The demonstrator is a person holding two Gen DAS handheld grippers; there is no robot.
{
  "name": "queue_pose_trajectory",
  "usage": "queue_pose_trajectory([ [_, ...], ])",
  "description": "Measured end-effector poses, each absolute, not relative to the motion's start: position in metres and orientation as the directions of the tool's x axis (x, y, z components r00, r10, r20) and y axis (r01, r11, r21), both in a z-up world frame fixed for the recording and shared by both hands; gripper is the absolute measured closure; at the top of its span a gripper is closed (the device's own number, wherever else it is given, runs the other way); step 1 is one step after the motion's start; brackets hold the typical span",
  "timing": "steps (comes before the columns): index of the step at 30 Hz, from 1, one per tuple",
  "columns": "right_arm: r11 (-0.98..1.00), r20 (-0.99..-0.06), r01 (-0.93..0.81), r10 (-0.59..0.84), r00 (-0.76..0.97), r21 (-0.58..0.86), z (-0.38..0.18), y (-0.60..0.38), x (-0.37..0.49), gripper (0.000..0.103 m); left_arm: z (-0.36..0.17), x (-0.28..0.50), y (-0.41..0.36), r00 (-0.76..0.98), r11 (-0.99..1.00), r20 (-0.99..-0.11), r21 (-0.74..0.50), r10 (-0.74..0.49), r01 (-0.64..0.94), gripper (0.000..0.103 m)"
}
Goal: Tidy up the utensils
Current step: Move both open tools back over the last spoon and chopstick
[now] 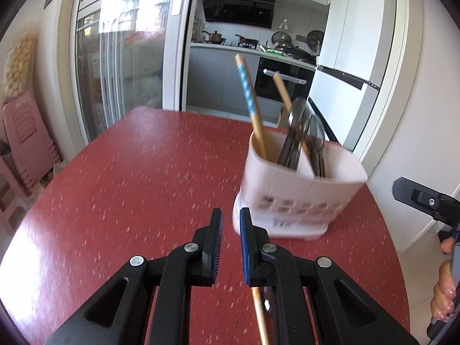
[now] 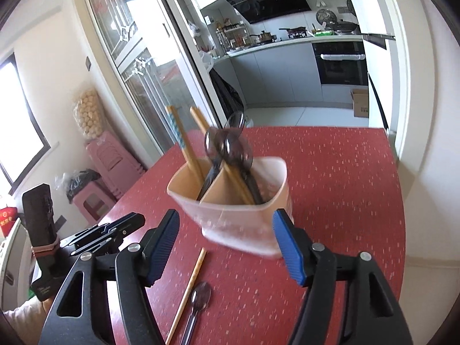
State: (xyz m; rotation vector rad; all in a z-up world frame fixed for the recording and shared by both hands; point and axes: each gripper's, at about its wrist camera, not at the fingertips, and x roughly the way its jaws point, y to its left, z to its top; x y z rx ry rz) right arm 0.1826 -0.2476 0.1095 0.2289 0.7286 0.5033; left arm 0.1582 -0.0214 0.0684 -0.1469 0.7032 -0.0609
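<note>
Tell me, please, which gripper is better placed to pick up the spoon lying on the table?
Probably the right gripper: its jaws are open and empty, with the spoon just below them. The left gripper is nearly shut.

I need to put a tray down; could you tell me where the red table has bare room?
The red table is bare left of the utensil holder, toward the glass door. It is also bare right of and behind the holder. Crowded: just before the holder, where a chopstick and spoon lie.

Bright window daylight glares on the table point(image 1: 120, 172); fisheye edges bend, holder point(image 1: 299, 184) motion-blurred.
</note>
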Motion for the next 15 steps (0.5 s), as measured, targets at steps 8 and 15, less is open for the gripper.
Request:
queue_pose_trajectory([
  [8,0.875,-0.683,-0.324,0.484,0.547,0.360,0.074,-0.237,0.162,0.024,0.045,0.132,-0.012,0.732,0.987,-0.678,-0.155,-0.069,-0.051,0.000],
  [15,0.893,-0.785,-0.259,0.448,0.428,0.368,0.037,-0.232,0.151,0.022,0.013,0.127,-0.011,0.644,0.992,-0.763,-0.114,-0.049,-0.060,0.000],
])
